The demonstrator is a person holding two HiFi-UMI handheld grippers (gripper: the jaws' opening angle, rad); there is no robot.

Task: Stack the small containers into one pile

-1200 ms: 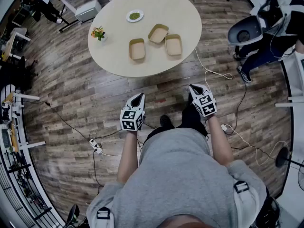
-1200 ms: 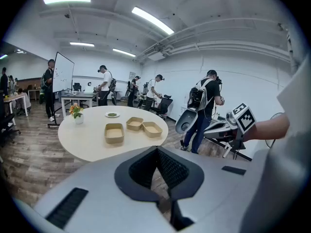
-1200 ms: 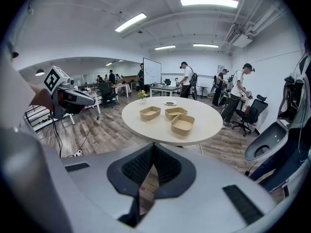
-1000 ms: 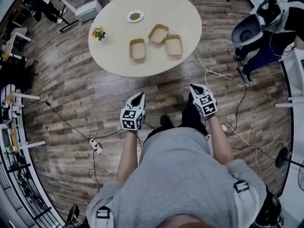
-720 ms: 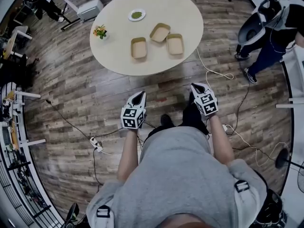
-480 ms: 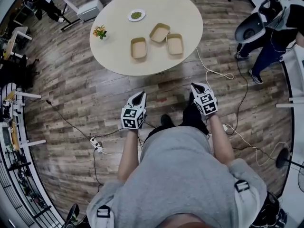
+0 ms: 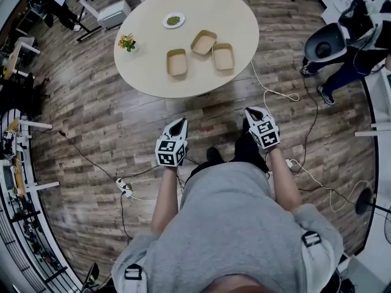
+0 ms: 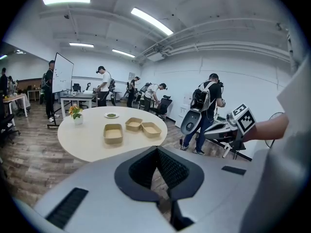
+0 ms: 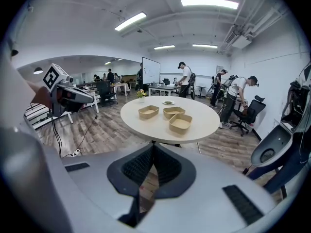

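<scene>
Three small tan containers stand apart on a round pale table (image 7: 146, 72): one at the left (image 7: 177, 62), one further back (image 7: 203, 42), one at the right (image 7: 223, 57). Both grippers hang over the wood floor, well short of the table. My left gripper (image 7: 179, 122) has its jaws closed together on nothing, and so does my right gripper (image 7: 250, 110). The left gripper view shows the containers (image 8: 113, 133) (image 8: 133, 124) (image 8: 151, 129) beyond the shut tips (image 8: 156, 152). In the right gripper view they sit (image 9: 148, 112) (image 9: 173, 112) (image 9: 180, 123) past the shut tips (image 9: 152, 148).
On the table also stand a small plate of greens (image 7: 173, 21) and a flower pot (image 7: 126, 43). Cables (image 7: 275, 94) and a power strip (image 7: 124, 187) lie on the floor. A person with gear (image 7: 351, 41) stands at the right; desks and other people fill the room's edges.
Both grippers hold their places, shut. The person at the upper right has shifted a little, and the head view wobbles slightly.
</scene>
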